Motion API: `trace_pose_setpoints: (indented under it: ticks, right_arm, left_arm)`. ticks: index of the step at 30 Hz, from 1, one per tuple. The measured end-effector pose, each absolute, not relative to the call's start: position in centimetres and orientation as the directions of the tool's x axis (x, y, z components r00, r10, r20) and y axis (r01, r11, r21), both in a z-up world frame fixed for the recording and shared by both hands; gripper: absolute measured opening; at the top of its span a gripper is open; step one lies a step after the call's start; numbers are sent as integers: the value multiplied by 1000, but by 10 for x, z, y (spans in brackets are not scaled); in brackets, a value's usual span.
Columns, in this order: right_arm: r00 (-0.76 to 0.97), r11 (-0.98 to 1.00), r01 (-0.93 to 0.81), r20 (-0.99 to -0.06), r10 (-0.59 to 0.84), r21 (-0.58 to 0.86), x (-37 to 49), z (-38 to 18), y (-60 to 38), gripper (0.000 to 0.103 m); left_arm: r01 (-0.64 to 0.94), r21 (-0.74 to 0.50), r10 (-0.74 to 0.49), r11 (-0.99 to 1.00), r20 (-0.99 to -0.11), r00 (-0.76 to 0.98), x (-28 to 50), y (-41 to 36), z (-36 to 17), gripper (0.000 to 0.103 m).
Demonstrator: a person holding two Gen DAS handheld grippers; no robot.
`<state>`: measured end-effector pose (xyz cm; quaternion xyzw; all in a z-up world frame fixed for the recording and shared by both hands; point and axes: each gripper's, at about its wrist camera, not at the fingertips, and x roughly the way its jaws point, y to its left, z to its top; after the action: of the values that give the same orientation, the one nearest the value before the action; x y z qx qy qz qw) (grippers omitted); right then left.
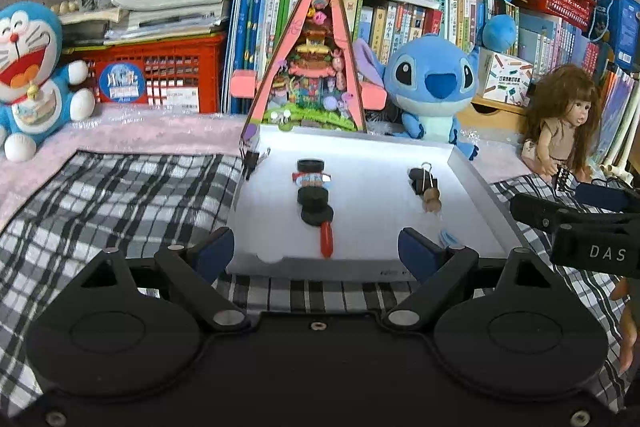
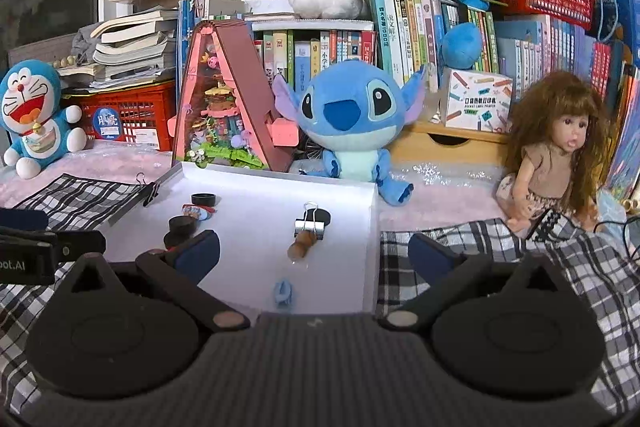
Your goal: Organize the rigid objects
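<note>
Child's bedroom: plush toys (image 2: 347, 115), bookshelf (image 2: 420, 27)

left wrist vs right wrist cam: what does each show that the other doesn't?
Left wrist only: the red elongated piece at the near end of the left row, and the open left gripper.

Right wrist only: the small light-blue clip shown whole near the tray's front edge, and the open right gripper.

Both: the white shallow tray, the silver-and-black binder clip, the black round caps, and the blue plush toy with big ears.
</note>
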<state>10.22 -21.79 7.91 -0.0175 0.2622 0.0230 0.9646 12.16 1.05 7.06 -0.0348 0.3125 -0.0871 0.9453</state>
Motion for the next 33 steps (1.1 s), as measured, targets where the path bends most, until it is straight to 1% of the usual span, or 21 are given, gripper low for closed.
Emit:
trace_pose_setpoints:
  ticks: [11, 14, 25, 33]
  right_arm:
    - [858, 999, -42, -512, 33, -6, 88, 57, -215, 103]
    - [851, 999, -36, -524, 31, 2, 86, 49, -215, 103]
    - [830, 1000, -22, -557, 19, 2, 74, 25, -214, 103]
    - [812, 1000, -4, -583, 13, 16, 71, 12, -212, 103]
  left_arm:
    - [122, -102, -158, 987, -606, 780, 112, 14, 43, 88]
    - [113, -83, -140, 990, -607, 782, 111, 14, 37, 88]
    - [88, -85, -122, 993, -644, 755, 111, 13, 11, 88]
    - [77, -78, -109, 994, -655, 747, 109, 12, 1, 88]
